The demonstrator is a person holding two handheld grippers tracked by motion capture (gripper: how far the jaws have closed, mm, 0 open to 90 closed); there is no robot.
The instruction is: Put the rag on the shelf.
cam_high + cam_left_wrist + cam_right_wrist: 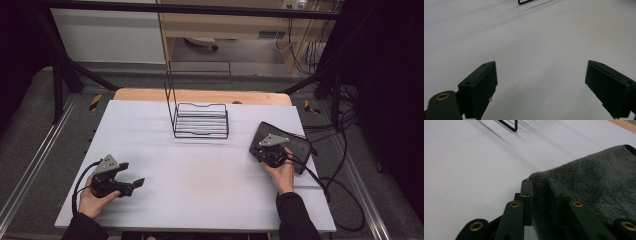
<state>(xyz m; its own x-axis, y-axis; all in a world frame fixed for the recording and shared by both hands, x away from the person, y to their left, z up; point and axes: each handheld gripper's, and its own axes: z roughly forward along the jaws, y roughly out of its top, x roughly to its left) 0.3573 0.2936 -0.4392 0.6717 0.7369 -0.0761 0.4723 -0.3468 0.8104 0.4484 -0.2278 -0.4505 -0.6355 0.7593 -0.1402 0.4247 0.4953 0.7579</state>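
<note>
Your right claw (pixel 539 185) has pinched the near edge of the dark grey fleecy cloth (pixel 596 180), which lies flat on the white worktop (pixel 469 170); its jaws are nearly together with pile between them, though how much fabric they caught is hard to judge. Lift slowly and check the edge follows. Your left claw (pixel 541 82) gapes wide and empty. Farther ahead stands the black wire rack (pixel 200 120).
</note>
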